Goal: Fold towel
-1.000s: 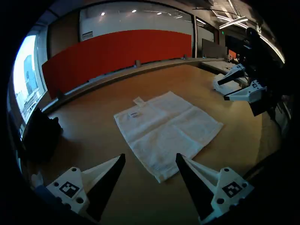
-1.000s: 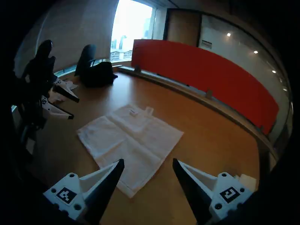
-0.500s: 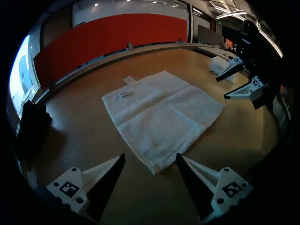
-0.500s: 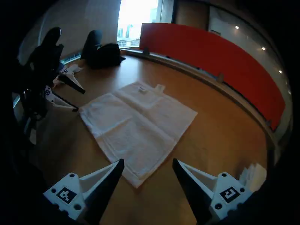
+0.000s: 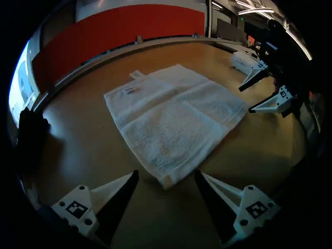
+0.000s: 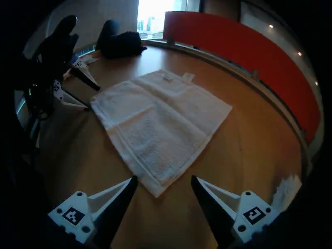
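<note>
A white towel [image 5: 174, 116] lies flat and spread out on the wooden table [image 5: 83, 137], with a small tag at its far edge. My left gripper [image 5: 166, 176] is open, and the towel's near corner sits between its fingertips. Farther off at the right, the other gripper [image 5: 253, 97] hovers by another corner. In the right gripper view the same towel [image 6: 162, 116] lies ahead, and my right gripper [image 6: 164, 182] is open with the towel's near corner between its fingertips. The left gripper [image 6: 85, 97] shows at the left of that view, by the towel's far-left corner.
A red partition [image 5: 116, 29] runs along the table's far side. A dark bag [image 6: 120, 43] sits on the table near the window. Folded white cloth [image 5: 245, 62] lies at the far right; more white cloth [image 6: 286, 189] rests by the table edge.
Both grippers have moved lower and closer to the towel. Each near corner now sits between the open fingertips; the towel itself has not shifted.
</note>
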